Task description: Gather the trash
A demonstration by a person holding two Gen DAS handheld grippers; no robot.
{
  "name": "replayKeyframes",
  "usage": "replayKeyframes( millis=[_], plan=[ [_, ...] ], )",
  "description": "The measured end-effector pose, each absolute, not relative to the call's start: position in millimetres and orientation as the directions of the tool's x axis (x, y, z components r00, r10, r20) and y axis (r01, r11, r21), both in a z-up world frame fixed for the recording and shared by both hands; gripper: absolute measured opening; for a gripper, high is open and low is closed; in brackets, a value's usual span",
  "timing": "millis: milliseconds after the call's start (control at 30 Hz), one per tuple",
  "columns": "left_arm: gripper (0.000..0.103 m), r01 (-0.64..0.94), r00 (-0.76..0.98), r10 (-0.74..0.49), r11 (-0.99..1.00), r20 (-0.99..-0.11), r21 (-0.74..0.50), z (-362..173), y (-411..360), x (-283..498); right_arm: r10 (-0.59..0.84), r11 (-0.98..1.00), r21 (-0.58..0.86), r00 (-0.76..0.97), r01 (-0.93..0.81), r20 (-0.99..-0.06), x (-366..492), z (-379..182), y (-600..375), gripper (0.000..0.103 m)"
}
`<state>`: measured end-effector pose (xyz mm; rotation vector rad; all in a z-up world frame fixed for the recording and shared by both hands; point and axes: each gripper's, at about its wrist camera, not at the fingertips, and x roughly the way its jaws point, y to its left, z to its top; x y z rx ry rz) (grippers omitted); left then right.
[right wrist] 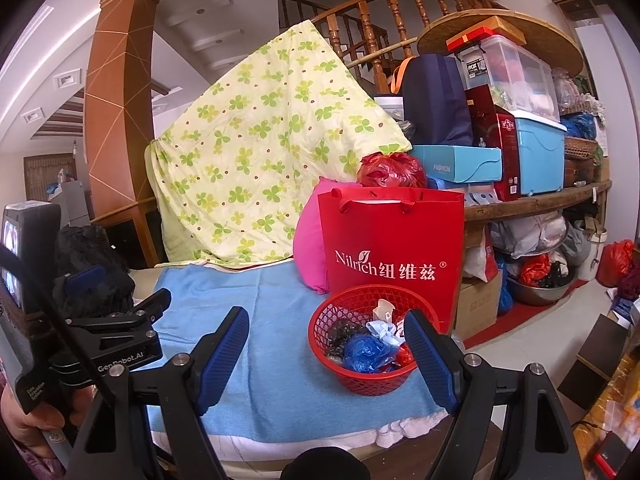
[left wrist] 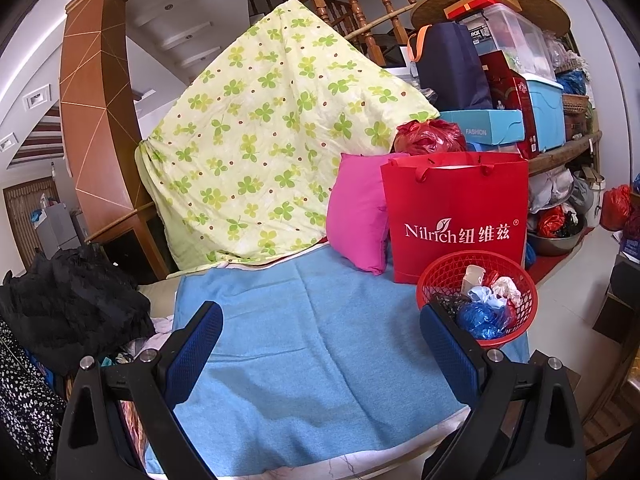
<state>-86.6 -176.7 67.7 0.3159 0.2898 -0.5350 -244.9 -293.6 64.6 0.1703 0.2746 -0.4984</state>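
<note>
Red basket (right wrist: 374,376); blue towel (left wrist: 320,352); clover-print quilt (left wrist: 272,140).

I read "Nilrich 纽维兹" on the red paper bag (left wrist: 456,216), "FASHION" on the blue box (right wrist: 456,164), "ROX" on the clear bin (right wrist: 473,67), and "GenRobot.AI" on my left gripper (right wrist: 120,354).

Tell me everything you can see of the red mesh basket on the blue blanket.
The red basket is a round, open-topped bin of what looks like plastic lattice, standing upright on the blue blanket near its right edge, just in front of the red paper bag. It holds crumpled trash: blue, black, red and white bags or wrappers. Neither tool grips it.
</note>
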Motion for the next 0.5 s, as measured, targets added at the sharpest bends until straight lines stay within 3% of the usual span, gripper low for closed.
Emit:
replayKeyframes(
  millis=[500],
  plan=[
    [0.099,0.544,0.819,-0.456,0.81,-0.348,0.22,70.3,-180.2,-89.4,-0.463,0.856,0.091,0.832,0.509,-0.305,-248.5,71.4,-302.6,0.083]
  ],
)
